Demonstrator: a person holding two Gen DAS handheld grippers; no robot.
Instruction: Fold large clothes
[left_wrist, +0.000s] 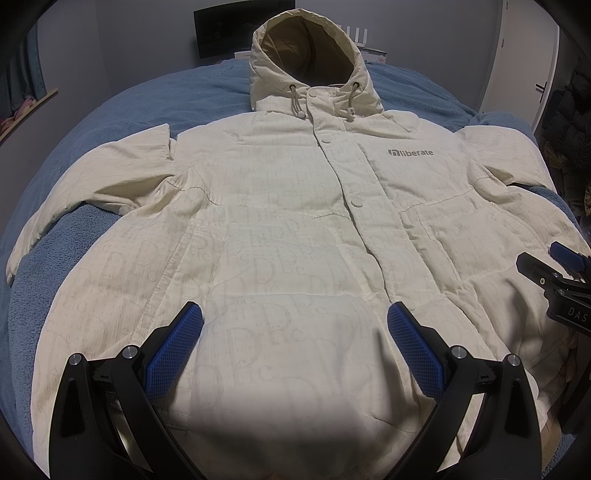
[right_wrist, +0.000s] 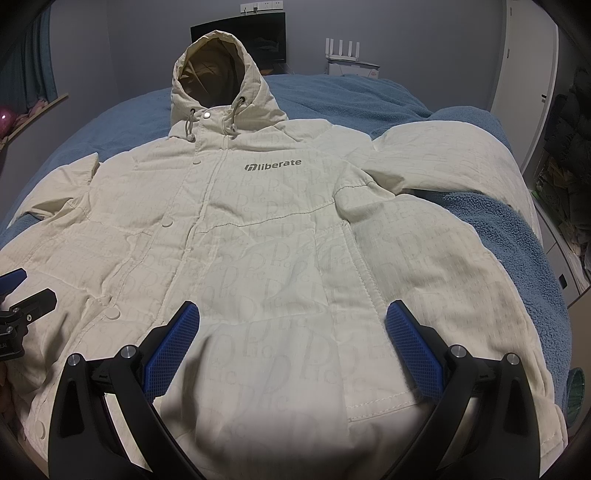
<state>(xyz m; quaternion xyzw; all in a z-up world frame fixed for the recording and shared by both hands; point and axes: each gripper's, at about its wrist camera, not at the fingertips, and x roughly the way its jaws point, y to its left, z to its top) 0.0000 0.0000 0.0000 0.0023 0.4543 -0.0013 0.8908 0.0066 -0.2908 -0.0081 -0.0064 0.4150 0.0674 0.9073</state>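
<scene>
A big cream jacket (left_wrist: 280, 221) lies flat, front up, on the blue blanket (left_wrist: 110, 110) of a bed. The left gripper (left_wrist: 295, 325) and right gripper (right_wrist: 293, 325) hover over the jacket's bottom part, jaws spread wide, holding nothing.

A cream-white padded jacket (left_wrist: 280, 229) lies flat on its back, front up, hem near and hood (left_wrist: 310, 55) far. The hood stands open, showing a tan lining. The front is snapped shut down the middle, with a grey "liberate" logo (left_wrist: 410, 153) on the chest. Faint large letters pattern the fabric. Both sleeves spread out to the left and right.
</scene>
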